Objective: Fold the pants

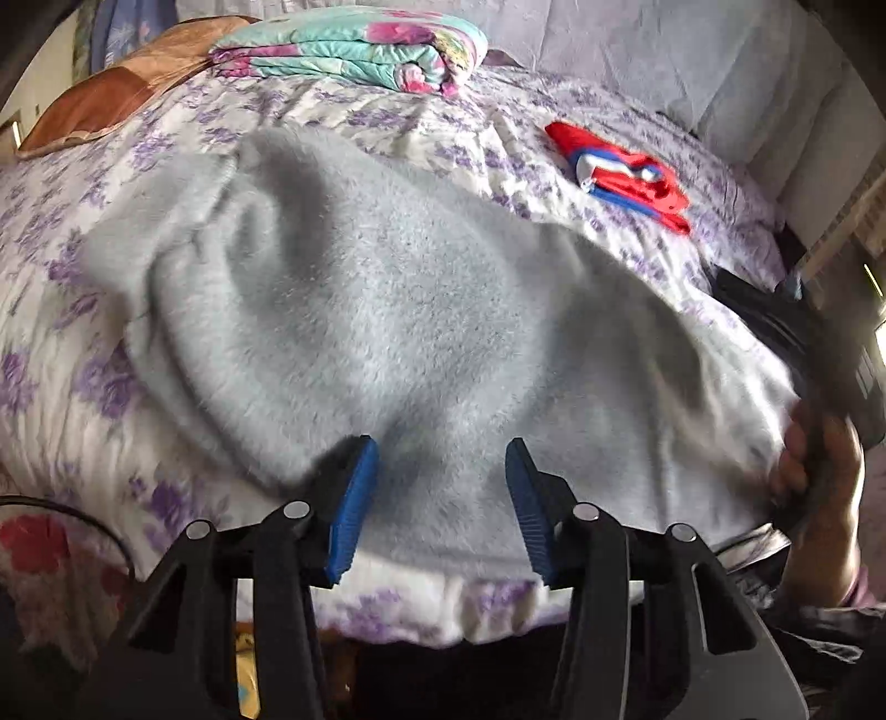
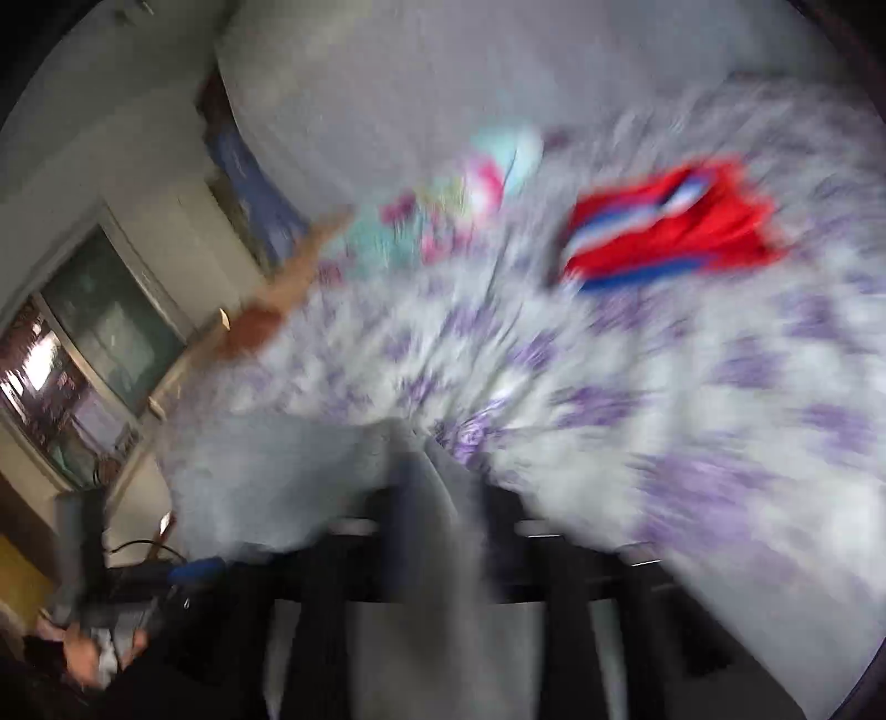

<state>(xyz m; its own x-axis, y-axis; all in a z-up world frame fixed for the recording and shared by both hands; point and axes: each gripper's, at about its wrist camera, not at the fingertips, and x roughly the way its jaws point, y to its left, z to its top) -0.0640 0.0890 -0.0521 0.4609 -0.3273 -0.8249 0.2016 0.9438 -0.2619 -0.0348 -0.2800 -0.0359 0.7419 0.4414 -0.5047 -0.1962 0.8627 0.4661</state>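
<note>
The pale grey fleece pants (image 1: 354,310) lie bunched on the bed (image 1: 66,310), their long axis running from my left fingers (image 1: 442,501) away toward the upper left, where one end points at the brown pillow (image 1: 111,94). My left fingers are spread, hovering over the near edge, with nothing pinched. My right fingers (image 2: 437,531) are blurred; grey cloth lies between them, and I cannot tell their state. A red-blue garment (image 1: 620,171) and a folded floral quilt (image 1: 354,50) rest farther away on the purple-flowered sheet.
</note>
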